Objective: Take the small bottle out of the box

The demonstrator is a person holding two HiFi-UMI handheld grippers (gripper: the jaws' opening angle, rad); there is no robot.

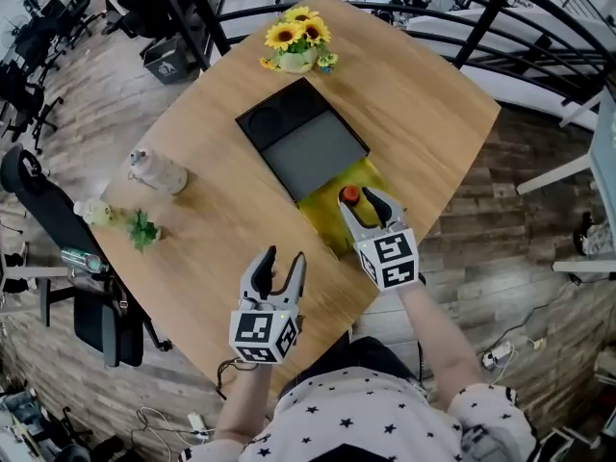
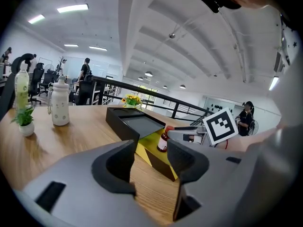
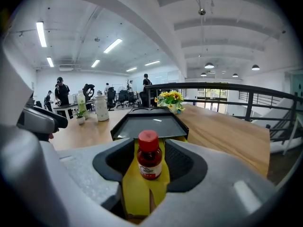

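1. The small bottle (image 3: pixel 149 156) stood upright on the yellow tray (image 1: pixel 332 221) that projected from the black box (image 1: pixel 304 143), near the counter's (image 1: pixel 423 104) front edge.
2. The right gripper (image 1: pixel 367 209) straddled the bottle with its jaws apart. A gap showed on each side, and neither pad pressed on it.
3. The left gripper (image 1: pixel 283 259) hung over bare counter just beside the box, jaws apart and nothing between them.
4. The bottle looked light and rigid, with a smooth body that could slip or topple on its narrow base.
5. The surest hold seemed to be across the labelled body, below the red cap (image 3: pixel 147 137), squeezed squarely and gently.
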